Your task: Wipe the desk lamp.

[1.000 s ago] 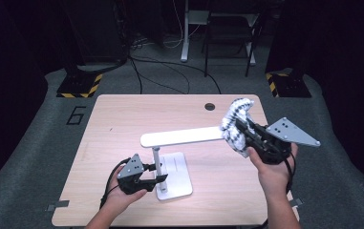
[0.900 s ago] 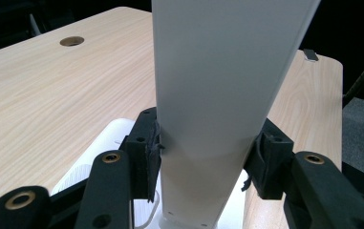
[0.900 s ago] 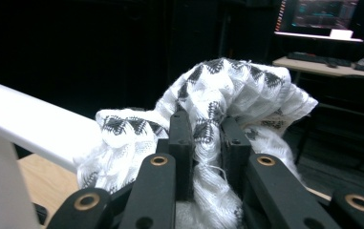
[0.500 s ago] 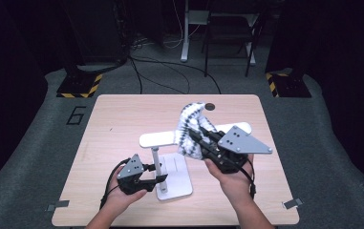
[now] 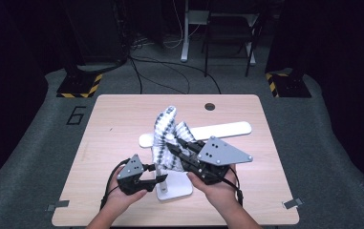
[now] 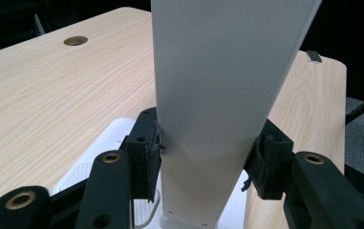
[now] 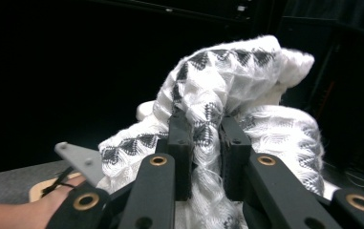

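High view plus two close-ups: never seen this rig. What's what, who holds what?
No robot: a person holds a two-jaw gripper in each hand at a wooden table. The high view looks down from above the person's side; each close-up comes from a camera riding on one gripper, looking along its black jaws. On the table stands a white lamp with a flat base. The left gripper clamps the lamp's upright post. The right gripper is shut on a black-and-white patterned cloth, held against the lamp's arm.
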